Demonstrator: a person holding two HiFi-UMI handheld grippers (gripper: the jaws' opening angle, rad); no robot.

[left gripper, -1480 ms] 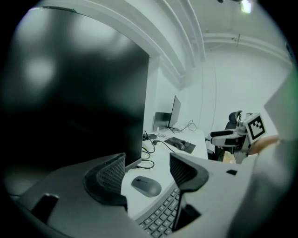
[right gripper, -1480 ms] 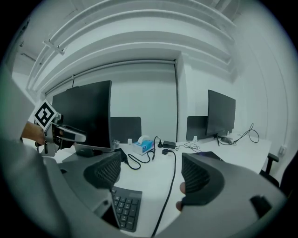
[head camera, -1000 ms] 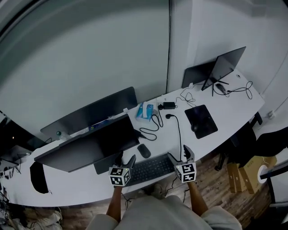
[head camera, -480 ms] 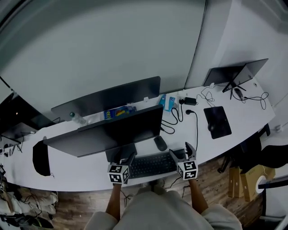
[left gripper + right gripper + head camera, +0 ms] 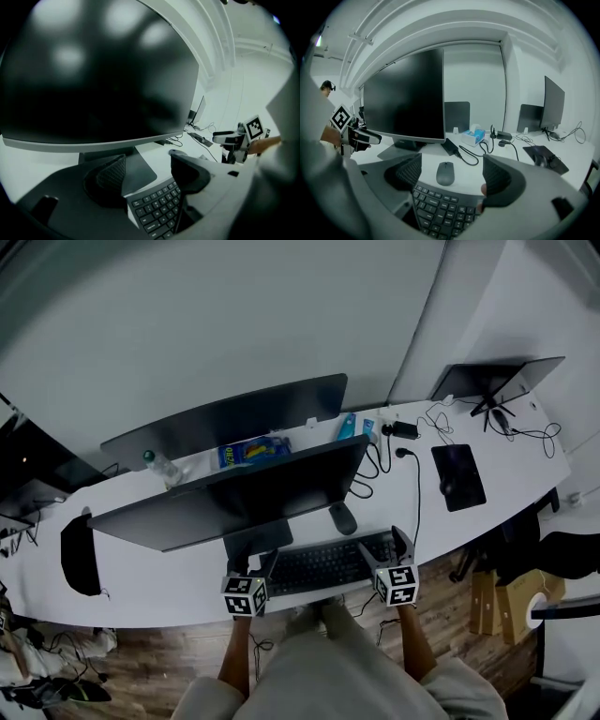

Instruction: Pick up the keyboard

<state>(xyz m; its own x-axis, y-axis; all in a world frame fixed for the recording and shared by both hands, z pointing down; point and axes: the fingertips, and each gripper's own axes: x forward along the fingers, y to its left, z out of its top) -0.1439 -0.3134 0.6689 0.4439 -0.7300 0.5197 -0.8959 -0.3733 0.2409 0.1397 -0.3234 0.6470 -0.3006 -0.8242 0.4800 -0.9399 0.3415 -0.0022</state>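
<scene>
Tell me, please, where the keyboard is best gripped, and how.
Probably its two short ends, one gripper each, from the near edge of the desk: the keyboard lies long and flat, with the left gripper and right gripper open over those ends.

- A long white desk (image 5: pixel 169 589) is seen above a wooden floor (image 5: pixel 150 662)
- A wide dark monitor (image 5: pixel 234 501) is set on the desk, and a second monitor (image 5: pixel 234 420) is placed behind it
- A dark mouse (image 5: pixel 343 518) is laid just right of the front monitor's stand
- A bottle (image 5: pixel 161 468) and a blue packet (image 5: pixel 251 452) are left between the two monitors
- A blue tissue box (image 5: pixel 473 137) (white at its top) is stood beside looping black cables (image 5: pixel 415 493)
- A black mouse pad (image 5: pixel 464 465) is laid further right, near a third, tilted screen (image 5: pixel 502 379)
</scene>
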